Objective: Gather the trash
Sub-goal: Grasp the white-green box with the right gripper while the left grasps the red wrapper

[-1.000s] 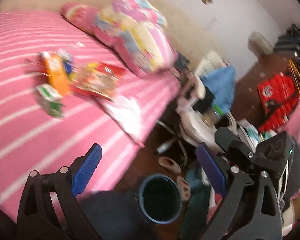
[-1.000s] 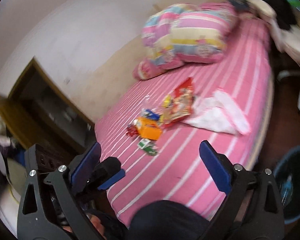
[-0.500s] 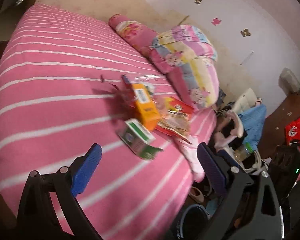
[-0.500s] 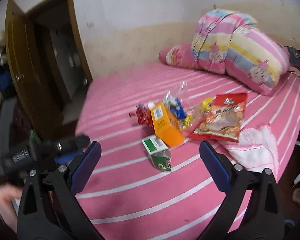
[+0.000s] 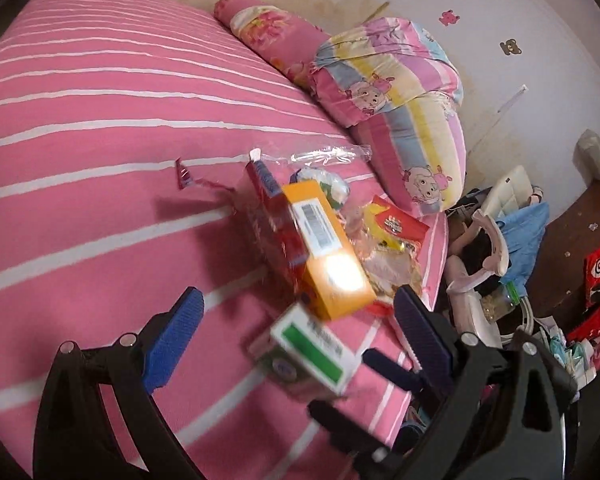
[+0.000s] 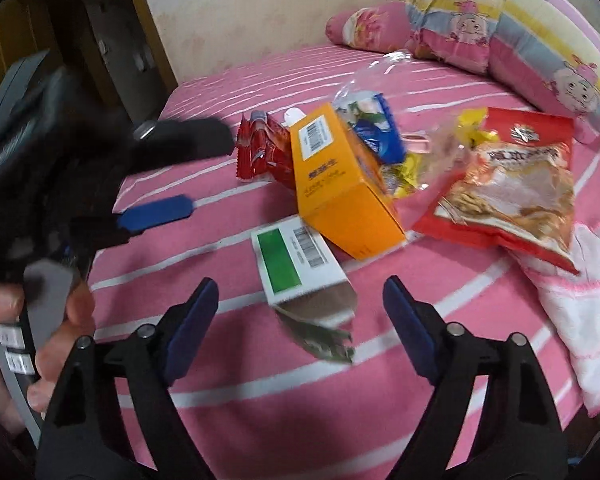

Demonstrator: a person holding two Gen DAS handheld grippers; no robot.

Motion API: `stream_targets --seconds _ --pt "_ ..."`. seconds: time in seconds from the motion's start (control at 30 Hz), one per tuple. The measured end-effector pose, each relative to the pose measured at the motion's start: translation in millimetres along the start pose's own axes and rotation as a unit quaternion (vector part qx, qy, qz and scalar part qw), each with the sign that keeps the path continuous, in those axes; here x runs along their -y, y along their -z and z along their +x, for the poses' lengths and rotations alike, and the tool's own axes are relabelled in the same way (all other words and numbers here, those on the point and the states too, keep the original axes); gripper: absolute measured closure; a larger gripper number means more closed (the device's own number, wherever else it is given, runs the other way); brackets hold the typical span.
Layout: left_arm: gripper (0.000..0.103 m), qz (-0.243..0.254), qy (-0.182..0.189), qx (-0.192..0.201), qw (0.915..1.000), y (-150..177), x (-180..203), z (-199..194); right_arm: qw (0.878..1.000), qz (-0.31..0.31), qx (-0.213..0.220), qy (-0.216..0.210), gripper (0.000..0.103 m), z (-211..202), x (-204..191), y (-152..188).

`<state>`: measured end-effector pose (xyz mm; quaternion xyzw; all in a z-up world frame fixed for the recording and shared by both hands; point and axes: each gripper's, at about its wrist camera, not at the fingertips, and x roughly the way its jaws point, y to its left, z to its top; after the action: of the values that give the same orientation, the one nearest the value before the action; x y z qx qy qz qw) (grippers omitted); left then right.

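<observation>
Pink bed point(image 6: 220, 392) now fills both views: the right tool point(image 6: 300, 316), jaws just narrowing but still empty, frames the green-and-white carton point(image 6: 296, 260), and the left tool point(image 5: 296, 328) stays wide, so the first pickup looks near.

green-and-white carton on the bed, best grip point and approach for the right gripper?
Probably the body of the green-and-white carton, across its two long side faces, coming down from above at the near end. It lies flat on the bed, torn end toward the camera, and the right gripper is lined up with open jaws. Avoid the ragged flap; the orange box crowds the far end.

pink striped bed point(image 6: 228, 364) under cartons point(image 6: 340, 184), snack wrappers point(image 6: 508, 196), pillows point(image 6: 512, 20), white cloth point(image 6: 588, 304)
</observation>
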<state>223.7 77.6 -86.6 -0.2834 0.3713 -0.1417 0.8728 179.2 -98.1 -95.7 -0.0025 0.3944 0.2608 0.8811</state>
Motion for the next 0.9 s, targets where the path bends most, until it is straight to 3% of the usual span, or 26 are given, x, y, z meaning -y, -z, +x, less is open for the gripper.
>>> stream_targets --seconds 0.23,0.3,0.37,0.43,0.5,0.67,0.9 --pt "0.014 -0.031 -0.004 -0.014 0.9994 -21.4 -6.4 33.8 1.0 0.011 -0.016 -0.001 0.032 23.7 3.2 -5.7" --pt "0.036 -0.041 0.001 -0.024 0.9988 -24.2 -9.9 41.8 1.0 0.013 -0.022 0.003 0.032 28.6 4.6 -3.0" --pt "0.048 -0.049 -0.003 -0.043 0.9979 -24.8 -14.5 50.6 1.0 0.011 -0.024 0.006 0.033 32.2 4.1 -1.3" --pt "0.053 -0.061 0.004 -0.049 0.9969 -25.0 -18.9 56.0 1.0 0.008 -0.027 0.008 0.039 35.4 4.2 0.4" --pt "0.067 -0.063 0.018 -0.05 0.9966 -24.9 -19.3 56.9 0.999 0.005 -0.031 0.006 0.047 36.3 2.7 3.2" --pt "0.086 -0.048 0.006 -0.037 0.9981 -25.2 -16.2 46.1 1.0 -0.005 -0.029 0.005 0.055 33.7 -1.1 4.7" --pt "0.088 -0.044 0.001 -0.017 0.9989 -28.9 -18.3 19.5 1.0 0.002 -0.01 -0.006 0.058 16.7 -7.6 3.7"
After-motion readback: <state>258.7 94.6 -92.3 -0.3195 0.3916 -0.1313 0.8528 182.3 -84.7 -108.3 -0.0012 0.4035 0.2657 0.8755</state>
